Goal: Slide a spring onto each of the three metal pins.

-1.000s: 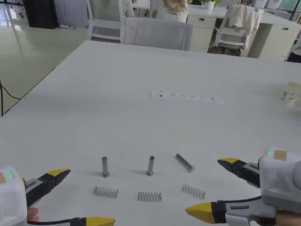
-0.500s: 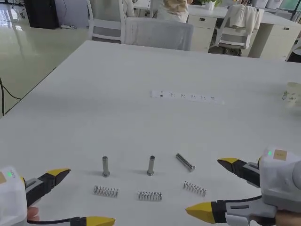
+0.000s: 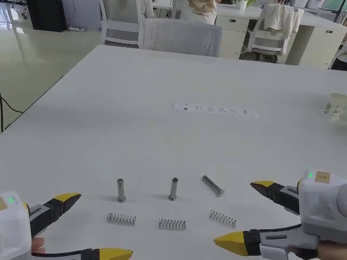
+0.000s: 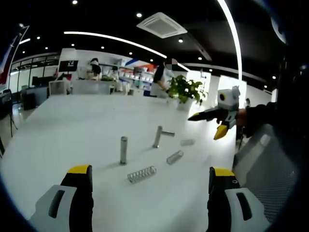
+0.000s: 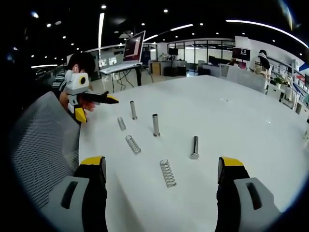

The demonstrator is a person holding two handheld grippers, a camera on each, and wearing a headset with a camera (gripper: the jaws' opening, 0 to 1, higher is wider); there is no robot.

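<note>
Springs, three of them and all loose, lie on their sides in a row close to the near edge of the table (image 3: 162, 97); none is on a pin. Left spring (image 3: 121, 219) and middle spring (image 3: 172, 223) run about parallel to that edge, while the right spring (image 3: 223, 219) is slightly skewed. Just beyond each spring, further from the edge, is a pin. Left pin (image 3: 121, 190) and middle pin (image 3: 173, 189) stand upright. Right pin (image 3: 212, 186) lies flat on a diagonal, its head toward the near right.

Right gripper (image 3: 245, 214) is low over the near edge, just beside the right spring, with jaws spread wide and nothing held. In the right gripper view that spring sits ahead between the jaws, its long axis running roughly away from them. Judgement: a straight advance and a close would pinch it across the coils.

Left gripper (image 3: 91, 226) is toward the near left, also spread wide and empty. The left spring lies ahead of it, angled across its line.

Judgement: task not begun. The right gripper is nearer the right spring, but its pin is down and would likely need holding by the other hand.
</note>
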